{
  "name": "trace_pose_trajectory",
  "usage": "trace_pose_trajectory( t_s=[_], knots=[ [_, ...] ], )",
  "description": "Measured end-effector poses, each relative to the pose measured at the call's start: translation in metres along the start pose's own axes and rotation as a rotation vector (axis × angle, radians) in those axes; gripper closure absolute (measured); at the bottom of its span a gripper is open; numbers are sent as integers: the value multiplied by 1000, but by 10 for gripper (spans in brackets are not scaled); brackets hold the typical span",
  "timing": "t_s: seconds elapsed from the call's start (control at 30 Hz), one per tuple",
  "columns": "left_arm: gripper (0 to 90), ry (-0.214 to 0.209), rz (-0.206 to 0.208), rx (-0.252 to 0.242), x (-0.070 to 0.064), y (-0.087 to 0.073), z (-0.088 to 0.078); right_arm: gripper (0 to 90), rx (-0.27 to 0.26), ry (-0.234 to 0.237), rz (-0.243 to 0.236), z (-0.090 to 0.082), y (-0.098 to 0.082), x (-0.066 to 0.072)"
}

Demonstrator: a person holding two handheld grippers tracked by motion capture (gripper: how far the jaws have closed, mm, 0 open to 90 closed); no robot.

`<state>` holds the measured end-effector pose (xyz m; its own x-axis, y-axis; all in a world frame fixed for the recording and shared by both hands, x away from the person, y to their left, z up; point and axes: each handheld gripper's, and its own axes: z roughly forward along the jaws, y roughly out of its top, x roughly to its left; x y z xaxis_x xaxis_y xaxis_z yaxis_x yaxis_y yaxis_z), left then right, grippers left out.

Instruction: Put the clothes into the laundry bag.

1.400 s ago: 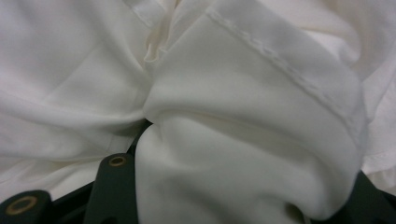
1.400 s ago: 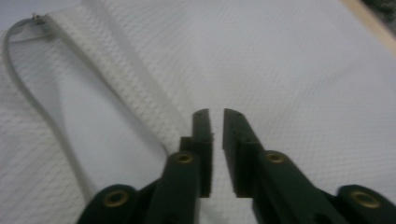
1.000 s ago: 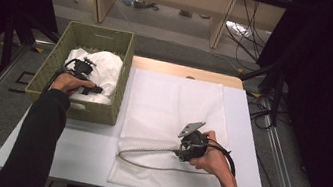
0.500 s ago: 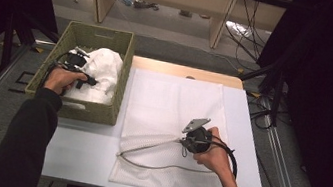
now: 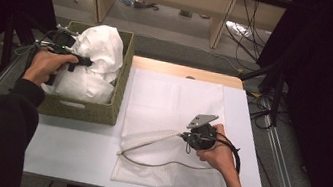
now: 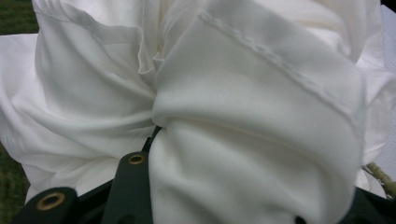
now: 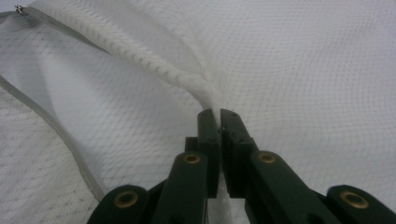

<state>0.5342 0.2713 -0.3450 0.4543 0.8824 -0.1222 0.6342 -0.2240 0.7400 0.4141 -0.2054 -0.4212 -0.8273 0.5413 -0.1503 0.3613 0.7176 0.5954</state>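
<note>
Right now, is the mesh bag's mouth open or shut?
Open: the right tongs pinch the mesh bag top layer, lifting its edge apart.

Table (image 5: 69,151): a bare white strip is lying open along the near edge and between the basket (image 5: 82,108) and the mesh bag (image 5: 173,99); a gripper could pass there. Basket: its woven walls are standing at the table's left, and the white cloth (image 5: 95,57) is bulging above the rim, crowding the inside. Mesh bag: it is lying flat across the middle and right, its raised lip (image 5: 147,140) and grey zipper line (image 5: 163,164) forming a low ridge. Far right edge: a narrow bare margin is remaining.
</note>
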Motion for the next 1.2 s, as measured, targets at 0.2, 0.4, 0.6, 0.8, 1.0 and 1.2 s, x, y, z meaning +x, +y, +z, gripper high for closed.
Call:
trace_pose_trajectory(
  t_s=[0.2,0.4,0.6,0.8,1.0,1.2],
  knots=[
    [558,-30,13,-59,-7,6,-23,893,17,-20,-3,1,0,2],
    [561,-50,-1,-123,-13,13,-40,897,13,-40,-30,-3,5,3],
    [563,-96,-5,-202,-25,23,-73,897,-38,-51,-45,-12,9,1],
    [563,-218,-17,-261,-43,26,-107,898,-58,-57,-51,-18,13,0],
    [562,-318,50,-278,-82,19,-136,898,-81,-70,-28,-21,15,-4],
    [559,-517,76,-256,-136,-17,-138,898,-76,-68,-4,-22,17,-7]
  ],
)
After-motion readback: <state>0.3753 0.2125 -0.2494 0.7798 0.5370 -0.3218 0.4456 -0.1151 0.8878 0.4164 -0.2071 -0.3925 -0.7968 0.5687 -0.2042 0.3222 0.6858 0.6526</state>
